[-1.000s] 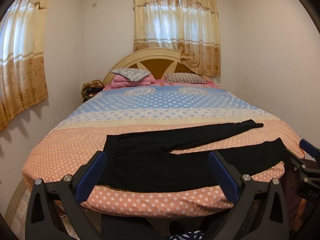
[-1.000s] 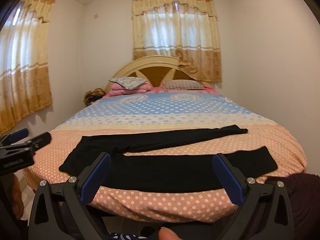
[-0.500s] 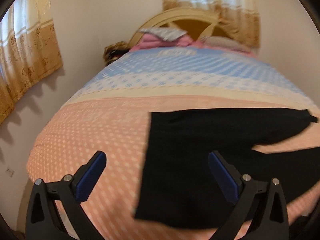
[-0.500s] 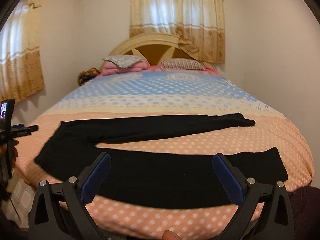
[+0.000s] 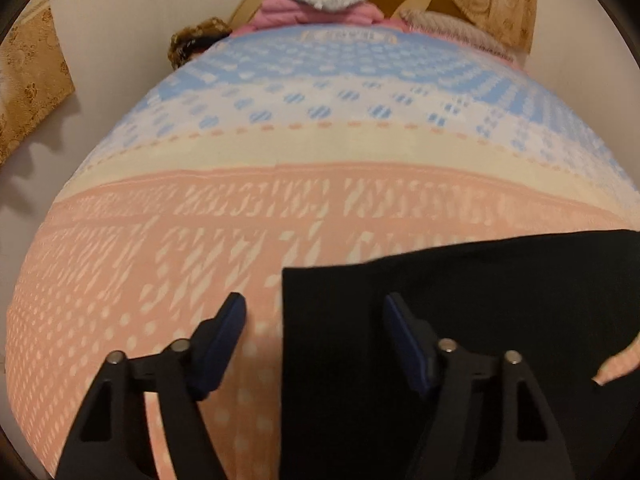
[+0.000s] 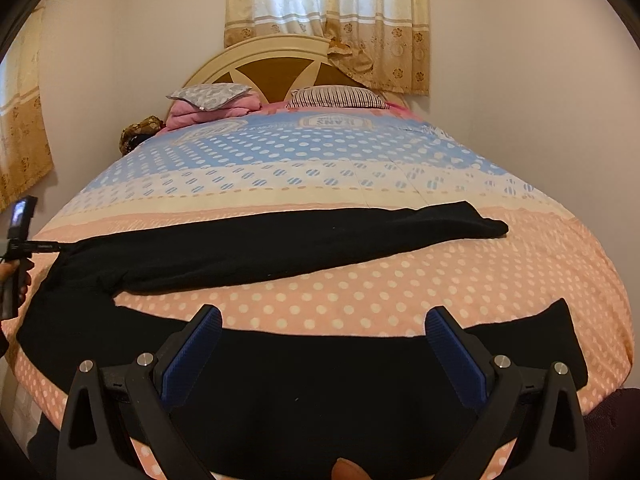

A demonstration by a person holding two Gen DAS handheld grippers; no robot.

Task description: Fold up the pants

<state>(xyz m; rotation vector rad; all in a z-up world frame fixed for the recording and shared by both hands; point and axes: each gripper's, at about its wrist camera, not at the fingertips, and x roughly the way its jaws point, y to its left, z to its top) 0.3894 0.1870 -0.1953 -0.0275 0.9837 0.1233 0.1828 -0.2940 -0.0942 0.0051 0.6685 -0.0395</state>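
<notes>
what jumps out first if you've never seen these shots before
A pair of black pants spread across the near, peach polka-dot end of the bed, legs splayed apart. The left gripper is closing over the waistband edge, and the right gripper hangs open above the nearer leg. Pillows sit by the headboard.

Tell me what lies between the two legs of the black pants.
Only bare polka-dot bedspread separates the far leg from the near leg, seen in the right wrist view.
</notes>
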